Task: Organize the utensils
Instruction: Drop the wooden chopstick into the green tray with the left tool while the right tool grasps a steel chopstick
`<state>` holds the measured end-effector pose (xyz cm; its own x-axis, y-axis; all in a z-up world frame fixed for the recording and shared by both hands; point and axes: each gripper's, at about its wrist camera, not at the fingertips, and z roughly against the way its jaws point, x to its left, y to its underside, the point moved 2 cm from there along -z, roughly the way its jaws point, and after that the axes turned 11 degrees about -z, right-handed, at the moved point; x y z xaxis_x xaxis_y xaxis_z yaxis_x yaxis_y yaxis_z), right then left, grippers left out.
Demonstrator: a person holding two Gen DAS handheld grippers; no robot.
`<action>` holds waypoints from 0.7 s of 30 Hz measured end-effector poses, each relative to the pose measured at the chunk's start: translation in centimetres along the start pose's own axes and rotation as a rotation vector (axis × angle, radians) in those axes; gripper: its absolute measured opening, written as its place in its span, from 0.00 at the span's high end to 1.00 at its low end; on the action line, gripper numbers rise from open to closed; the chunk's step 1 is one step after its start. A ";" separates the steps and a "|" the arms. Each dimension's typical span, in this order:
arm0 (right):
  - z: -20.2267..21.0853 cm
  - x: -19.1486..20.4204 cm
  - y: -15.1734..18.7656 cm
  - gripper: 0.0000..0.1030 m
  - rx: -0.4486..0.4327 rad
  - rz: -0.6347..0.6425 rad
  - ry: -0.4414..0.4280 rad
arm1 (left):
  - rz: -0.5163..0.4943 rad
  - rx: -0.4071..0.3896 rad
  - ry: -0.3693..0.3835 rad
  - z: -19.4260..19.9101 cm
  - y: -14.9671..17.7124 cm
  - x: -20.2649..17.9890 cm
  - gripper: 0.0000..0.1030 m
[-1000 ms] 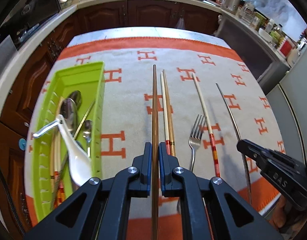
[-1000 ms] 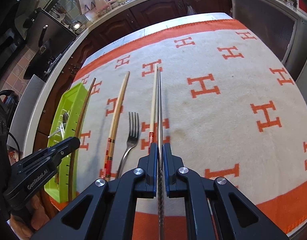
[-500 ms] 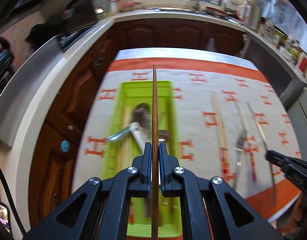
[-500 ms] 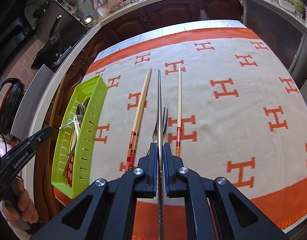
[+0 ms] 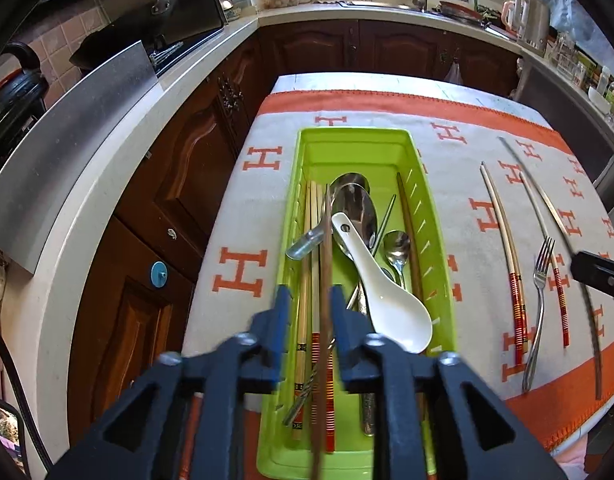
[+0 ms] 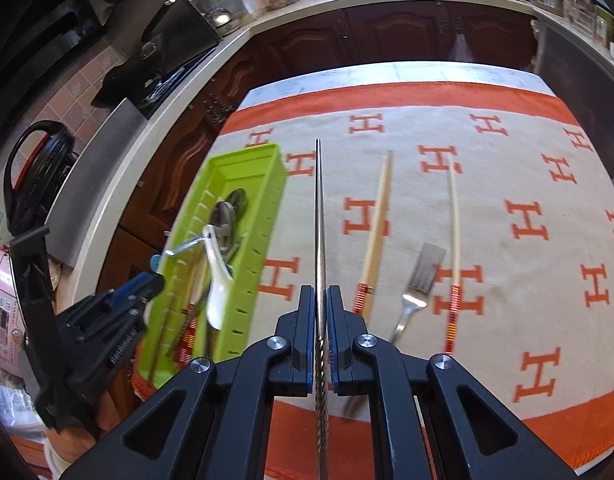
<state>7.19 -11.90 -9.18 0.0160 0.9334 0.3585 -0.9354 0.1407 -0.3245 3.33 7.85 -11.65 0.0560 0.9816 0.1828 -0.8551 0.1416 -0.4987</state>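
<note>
Utensils split between two spots: most sit in the green tray (image 5: 423, 216) at the left edge of the surface (image 6: 507, 280), the rest lie loose on the orange-and-white H-pattern cloth (image 5: 243, 216) to its right

Tray holds a white ceramic spoon (image 5: 383, 288), metal spoons (image 5: 357, 208), pale chopsticks with red-striped ends (image 5: 313, 264) and a dark chopstick (image 5: 408, 232) along its right wall

Left tool (image 5: 307, 308) hovers over the near end of the tray, pointing steeply down; jaws are opening, and a brown wooden chopstick (image 5: 327, 256) stands between them, lined up lengthwise with the tray. Pads look clear of it on both sides, though the frame is blurred there

Right tool (image 6: 322, 320) is clamped tight on a metal chopstick (image 6: 319, 216), carried above the cloth just right of the tray, its tip pointing away

Loose on the cloth: two pale chopsticks with red-banded ends (image 6: 377, 232) (image 6: 453, 248), lying apart, and a metal fork (image 6: 421, 280) between them, tines pointing away

A hand (image 6: 83, 436) grips the left tool's handle, low at the left of the right-wrist view
</note>
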 end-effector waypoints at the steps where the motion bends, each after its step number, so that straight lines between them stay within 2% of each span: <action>1: -0.2 0.9 -0.2 0.95 0.008 0.005 -0.010 | 0.011 -0.009 0.013 0.3 0.0 0.3 0.71; 4: -0.8 3.5 -0.6 0.95 0.027 0.015 -0.032 | 0.031 -0.028 0.038 1.1 0.1 0.9 0.67; 6: -1.1 5.1 -0.7 0.95 0.035 0.025 -0.039 | 0.051 -0.043 0.040 1.8 0.3 1.8 0.58; 8: -1.7 6.7 -0.8 0.95 0.052 0.026 -0.051 | 0.078 -0.060 0.034 2.5 0.4 2.9 0.56; 14: -4.0 9.9 -0.9 0.95 0.107 -0.049 -0.078 | 0.168 -0.070 0.026 3.2 1.5 6.6 0.56; 18: -5.7 10.6 -0.5 0.95 0.137 -0.107 -0.075 | 0.199 -0.053 0.011 2.8 2.3 8.2 0.56; 21: -7.2 10.7 -0.1 0.95 0.171 -0.150 -0.072 | 0.218 -0.051 0.028 2.5 2.5 8.9 0.56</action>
<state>10.00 0.43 -11.61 0.1396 0.8796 0.4547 -0.9709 0.2120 -0.1119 0.38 16.60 -9.13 -0.1126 0.9927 0.0422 -0.8214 -0.0690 -0.5661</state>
